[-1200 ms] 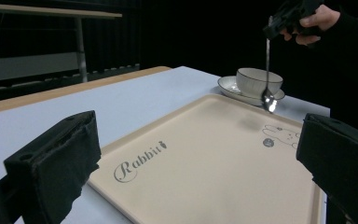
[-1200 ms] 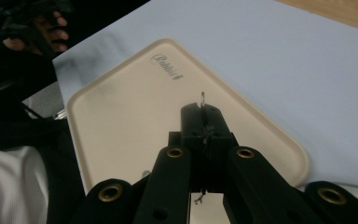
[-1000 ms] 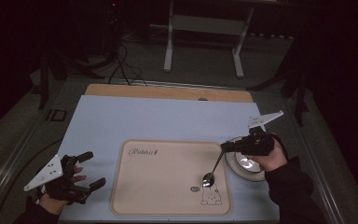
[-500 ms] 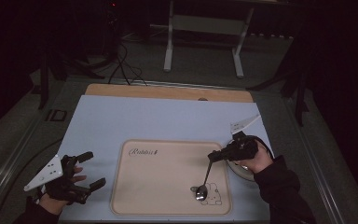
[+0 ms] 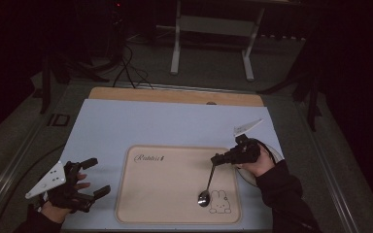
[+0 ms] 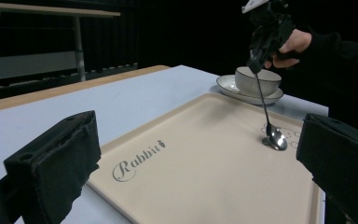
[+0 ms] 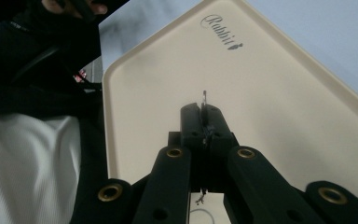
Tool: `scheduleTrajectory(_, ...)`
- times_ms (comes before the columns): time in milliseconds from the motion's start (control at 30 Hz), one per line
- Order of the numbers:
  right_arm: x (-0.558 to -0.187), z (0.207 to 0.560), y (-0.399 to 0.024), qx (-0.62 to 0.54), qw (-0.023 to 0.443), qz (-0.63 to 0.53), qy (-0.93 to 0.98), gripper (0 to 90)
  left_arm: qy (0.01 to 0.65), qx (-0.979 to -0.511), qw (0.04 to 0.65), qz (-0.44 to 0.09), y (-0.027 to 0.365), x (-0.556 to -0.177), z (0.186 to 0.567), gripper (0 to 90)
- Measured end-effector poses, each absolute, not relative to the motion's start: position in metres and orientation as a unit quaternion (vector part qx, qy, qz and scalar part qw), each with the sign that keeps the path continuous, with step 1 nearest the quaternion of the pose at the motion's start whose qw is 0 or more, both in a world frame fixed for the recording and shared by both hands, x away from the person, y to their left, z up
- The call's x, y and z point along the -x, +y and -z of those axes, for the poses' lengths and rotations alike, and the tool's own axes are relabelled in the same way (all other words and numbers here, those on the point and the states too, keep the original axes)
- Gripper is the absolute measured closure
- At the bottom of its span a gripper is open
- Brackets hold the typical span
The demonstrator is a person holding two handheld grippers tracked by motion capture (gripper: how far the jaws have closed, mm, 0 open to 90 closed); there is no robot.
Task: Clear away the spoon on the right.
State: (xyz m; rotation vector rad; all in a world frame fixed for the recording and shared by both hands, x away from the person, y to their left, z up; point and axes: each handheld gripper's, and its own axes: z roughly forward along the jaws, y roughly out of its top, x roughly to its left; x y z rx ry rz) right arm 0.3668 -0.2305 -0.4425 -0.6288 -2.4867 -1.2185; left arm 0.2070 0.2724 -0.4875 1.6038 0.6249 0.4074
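Colours here: the cream rectangular plastic tray has a dark script "Rabbit" logo far left and a little outlined bunny drawing near right. The shiny silver metal spoon sits on it. Both black two-jaw grippers carry pale grey plates. The table mat is light blue, and the round ceramic bowl is off-white.

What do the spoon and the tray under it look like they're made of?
The spoon looks like polished metal: its bowl is silvery and mirrors the light. The tray looks like matte cream plastic, perhaps melamine: smooth, even colour, moulded raised rim, printed lettering. It could also be coated wood; the look leaves that open.
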Motion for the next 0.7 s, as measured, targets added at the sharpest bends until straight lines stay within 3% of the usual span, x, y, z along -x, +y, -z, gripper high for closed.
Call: scheduleTrajectory(700,-0.385,0.485,-0.208,0.316,0.14,0.389,-0.854,83.1,0.272,-0.702,0.634,-0.177,0.272,-0.207,0.487,0.0)
